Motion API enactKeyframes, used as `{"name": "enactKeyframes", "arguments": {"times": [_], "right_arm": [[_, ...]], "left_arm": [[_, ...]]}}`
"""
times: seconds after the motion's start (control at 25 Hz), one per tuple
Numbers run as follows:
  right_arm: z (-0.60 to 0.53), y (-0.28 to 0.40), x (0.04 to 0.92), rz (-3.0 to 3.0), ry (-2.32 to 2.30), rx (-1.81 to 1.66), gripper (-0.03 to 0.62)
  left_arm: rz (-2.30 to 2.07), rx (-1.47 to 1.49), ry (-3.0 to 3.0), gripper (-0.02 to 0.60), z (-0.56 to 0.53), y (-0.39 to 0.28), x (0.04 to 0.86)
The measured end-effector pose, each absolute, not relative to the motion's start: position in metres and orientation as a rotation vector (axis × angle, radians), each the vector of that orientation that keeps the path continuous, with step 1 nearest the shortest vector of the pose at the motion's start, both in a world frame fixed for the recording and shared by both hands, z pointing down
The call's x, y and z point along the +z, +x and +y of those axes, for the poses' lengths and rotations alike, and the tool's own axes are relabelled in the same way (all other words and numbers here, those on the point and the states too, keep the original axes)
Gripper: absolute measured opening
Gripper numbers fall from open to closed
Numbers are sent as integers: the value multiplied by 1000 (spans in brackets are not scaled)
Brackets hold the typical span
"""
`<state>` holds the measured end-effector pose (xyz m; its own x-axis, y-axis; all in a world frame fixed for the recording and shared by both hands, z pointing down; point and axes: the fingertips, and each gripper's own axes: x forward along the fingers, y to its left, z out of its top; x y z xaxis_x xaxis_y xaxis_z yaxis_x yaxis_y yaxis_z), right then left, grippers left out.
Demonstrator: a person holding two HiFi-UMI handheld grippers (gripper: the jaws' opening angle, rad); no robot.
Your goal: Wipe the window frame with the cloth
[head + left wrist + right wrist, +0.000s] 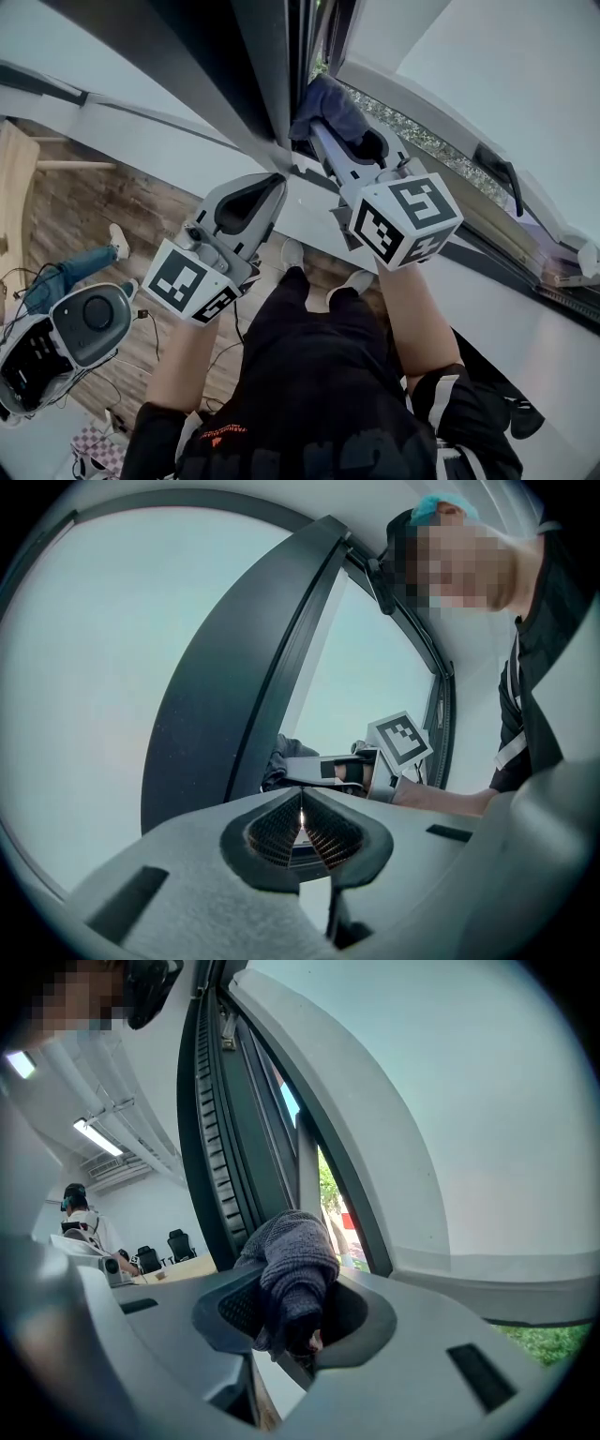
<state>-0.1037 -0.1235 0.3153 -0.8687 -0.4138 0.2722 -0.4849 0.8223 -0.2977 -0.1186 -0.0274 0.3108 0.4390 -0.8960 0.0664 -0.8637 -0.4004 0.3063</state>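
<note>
Your right gripper (295, 1314) has its jaws clamped on a bunched dark grey knitted cloth (296, 1258). The cloth fills the gap between the ribbed pads, and its free end bulges out past the tips. In the head view that gripper (317, 129) reaches up and away from you. The cloth (328, 101) sits at the top of the reach, right at the edge of the dark grey metal window frame (267, 84), where the open white sash leaves a narrow slot. Whether the cloth presses on the frame or only lies just beside it can't be told. Through the slot, the right gripper view shows green foliage (553, 1340) outside. Your left gripper (301, 810) holds nothing. Its jaws are brought together, with only a thin sliver of light between the pads. In the head view it (277, 178) hangs lower than the right one, with its tips near the bottom end of the same dark frame. From the left gripper view, the frame (234, 696) rises as a broad dark band, and the cloth (277, 763) peeks out from behind its edge. Below you is a brown wooden plank floor (84, 216).
</note>
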Motion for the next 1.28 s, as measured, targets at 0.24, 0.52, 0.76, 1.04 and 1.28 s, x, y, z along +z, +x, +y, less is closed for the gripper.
{"name": "enactKeyframes", "arguments": {"times": [0.24,0.52,0.76,1.04,1.28], "right_arm": [[-125,-103,344,-2756,708,575,120],[-122,-103,374,-2688,717,615,120],[-120,-103,397,-2617,739,687,120],[-117,-102,416,-2541,748,682,120],[-118,-100,430,-2499,751,687,120]], "left_arm": [[-1486,-152,2374,20,-28,-118,328],[-1469,-157,2355,21,-25,-117,343],[-1455,-155,2344,21,-24,-119,350],[-1441,-158,2344,21,-25,-119,353],[-1443,-160,2337,20,-28,-122,356]]}}
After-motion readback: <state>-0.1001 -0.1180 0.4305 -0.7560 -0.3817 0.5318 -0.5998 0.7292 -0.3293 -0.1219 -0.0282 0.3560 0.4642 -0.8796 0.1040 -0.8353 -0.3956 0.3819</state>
